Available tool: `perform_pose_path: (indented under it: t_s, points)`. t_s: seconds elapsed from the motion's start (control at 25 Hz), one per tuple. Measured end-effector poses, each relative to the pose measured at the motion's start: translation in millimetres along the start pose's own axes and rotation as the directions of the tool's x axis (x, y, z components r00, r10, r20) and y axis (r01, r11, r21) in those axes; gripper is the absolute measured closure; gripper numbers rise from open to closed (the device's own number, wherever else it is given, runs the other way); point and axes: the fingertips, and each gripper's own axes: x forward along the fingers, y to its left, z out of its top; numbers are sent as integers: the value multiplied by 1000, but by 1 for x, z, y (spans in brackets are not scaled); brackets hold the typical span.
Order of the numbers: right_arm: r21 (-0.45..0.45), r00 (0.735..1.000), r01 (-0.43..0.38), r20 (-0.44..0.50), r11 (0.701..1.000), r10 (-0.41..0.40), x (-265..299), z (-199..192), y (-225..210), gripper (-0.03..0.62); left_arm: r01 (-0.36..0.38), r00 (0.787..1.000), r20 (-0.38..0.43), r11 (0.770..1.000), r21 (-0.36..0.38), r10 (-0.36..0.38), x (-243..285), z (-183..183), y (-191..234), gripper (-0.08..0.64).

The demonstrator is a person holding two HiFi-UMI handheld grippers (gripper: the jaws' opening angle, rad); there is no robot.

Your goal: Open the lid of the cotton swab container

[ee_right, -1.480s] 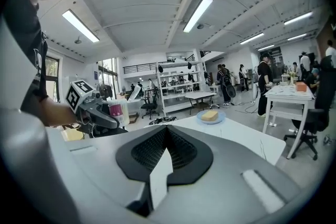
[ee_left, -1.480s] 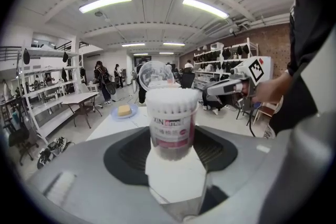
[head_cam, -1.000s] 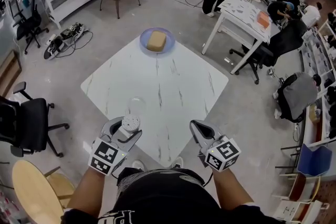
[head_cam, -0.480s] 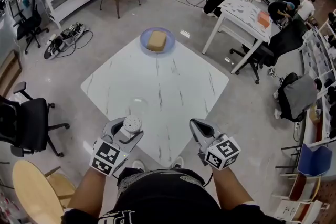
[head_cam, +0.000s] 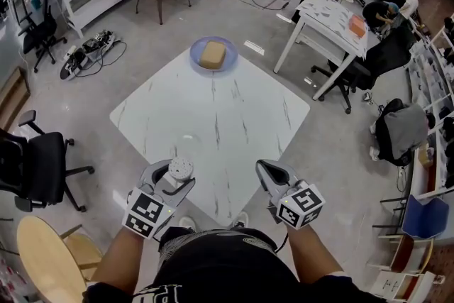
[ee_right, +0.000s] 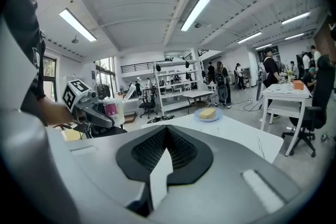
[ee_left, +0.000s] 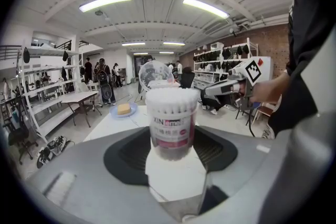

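Clamping the cotton swab container low on its body, the left gripper has both pads pressed on the clear wall. The label faces back toward its camera, and the tub is upright over the near corner of the white table. The right gripper is pinched together on nothing, off to the side of the left one and well apart from the tub. White swab tips show bare at the mouth. A clear round disc — the lid, I judge — stands up behind the far rim, beyond the left jaws. So the opening looks done or nearly so; whether the lid hangs by a hinge I can't tell. Handling, as a guess: thin clear plastic, light, smooth and a bit slippery, with walls likely to flex or squirt out if squeezed hard. The low body grip with modest force suits it and keeps the rim free. The swabs are loose and packed upright — tilt the tub and they spill. For any more lid work, the right jaws should take the lid's free edge, above and beyond the left pads, and ease it back gently, since a thin hinge or tab could snap.
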Motion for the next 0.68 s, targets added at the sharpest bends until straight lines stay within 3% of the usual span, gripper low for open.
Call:
perform_pose_path:
  t_s: [0.68]
  points:
    - [6, 1000, -4, -3, 1000, 4, 1, 0, -2, 592, 6, 1000, -5, 1000, 6, -6, 4, 2, -3, 258]
